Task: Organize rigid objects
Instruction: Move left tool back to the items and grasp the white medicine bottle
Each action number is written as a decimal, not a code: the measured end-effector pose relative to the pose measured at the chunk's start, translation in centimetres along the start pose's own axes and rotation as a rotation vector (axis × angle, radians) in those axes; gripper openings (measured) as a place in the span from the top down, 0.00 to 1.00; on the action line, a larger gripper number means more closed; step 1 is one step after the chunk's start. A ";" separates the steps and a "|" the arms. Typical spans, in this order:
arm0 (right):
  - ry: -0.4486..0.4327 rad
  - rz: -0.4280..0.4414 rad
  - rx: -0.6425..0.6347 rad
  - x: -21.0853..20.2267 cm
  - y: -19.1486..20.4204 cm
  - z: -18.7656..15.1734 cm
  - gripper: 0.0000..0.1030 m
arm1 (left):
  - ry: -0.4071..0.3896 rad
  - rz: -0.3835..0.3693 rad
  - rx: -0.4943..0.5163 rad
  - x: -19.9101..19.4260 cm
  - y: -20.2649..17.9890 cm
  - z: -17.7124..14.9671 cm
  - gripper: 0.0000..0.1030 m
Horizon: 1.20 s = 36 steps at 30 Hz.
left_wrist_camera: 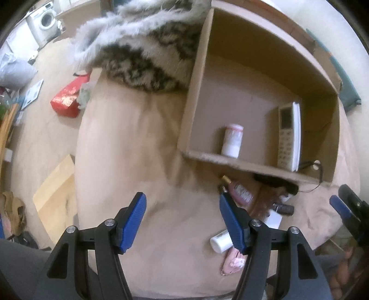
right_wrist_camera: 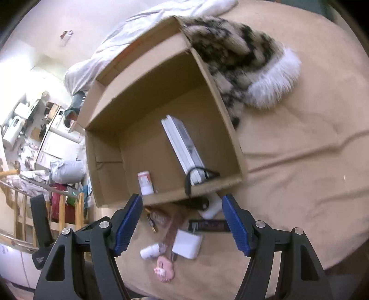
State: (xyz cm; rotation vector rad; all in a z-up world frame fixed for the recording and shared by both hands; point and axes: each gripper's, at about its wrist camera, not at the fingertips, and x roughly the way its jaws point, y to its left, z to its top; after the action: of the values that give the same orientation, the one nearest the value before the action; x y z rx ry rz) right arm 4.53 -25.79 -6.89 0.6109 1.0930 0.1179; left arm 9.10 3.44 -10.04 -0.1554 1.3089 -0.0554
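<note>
An open cardboard box (left_wrist_camera: 242, 162) (right_wrist_camera: 147, 76) lies on a tan bed. Inside it are a white remote (left_wrist_camera: 288, 136) (right_wrist_camera: 182, 147), a white bottle with a pink cap (left_wrist_camera: 233, 140) (right_wrist_camera: 145, 182) and a black cable (right_wrist_camera: 198, 175). In front of the box lies a pile of small items: a pink perfume bottle (left_wrist_camera: 239, 192), a white charger block (right_wrist_camera: 188, 244), a small white bottle (left_wrist_camera: 220, 241) (right_wrist_camera: 150, 250), a dark bar (right_wrist_camera: 208, 225) and a pink trinket (right_wrist_camera: 163, 270). My left gripper (left_wrist_camera: 182, 205) hangs open over the bedspread left of the pile. My right gripper (right_wrist_camera: 182, 203) is open above the pile, holding nothing.
A spotted furry garment (left_wrist_camera: 147, 62) (right_wrist_camera: 242, 62) lies against the box's side. A white duvet (right_wrist_camera: 120, 39) sits behind the box. Off the bed's edge are a red bag (left_wrist_camera: 66, 99), flat cardboard (left_wrist_camera: 55, 198), a wooden rack (right_wrist_camera: 62, 207) and a washing machine (left_wrist_camera: 45, 22).
</note>
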 end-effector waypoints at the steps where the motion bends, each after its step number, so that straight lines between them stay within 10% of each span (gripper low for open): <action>1: 0.009 -0.014 0.009 0.2 -0.2 -0.3 0.27 | 0.007 0.008 -0.002 0.2 0.0 -0.2 0.39; 18: 0.083 -0.038 0.062 2.9 -0.9 -0.9 0.27 | 0.225 -0.098 -0.064 6.0 -5.1 -5.1 0.39; 36: 0.106 -0.018 0.031 3.9 0.2 -0.8 0.27 | 0.137 -0.031 -0.215 5.5 -5.4 -3.9 0.39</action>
State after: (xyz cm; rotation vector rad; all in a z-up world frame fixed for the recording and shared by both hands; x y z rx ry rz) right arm 5.74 -23.85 -10.15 0.6284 1.2042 0.1187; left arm 7.00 -2.89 -15.50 -0.3605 1.4484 0.0492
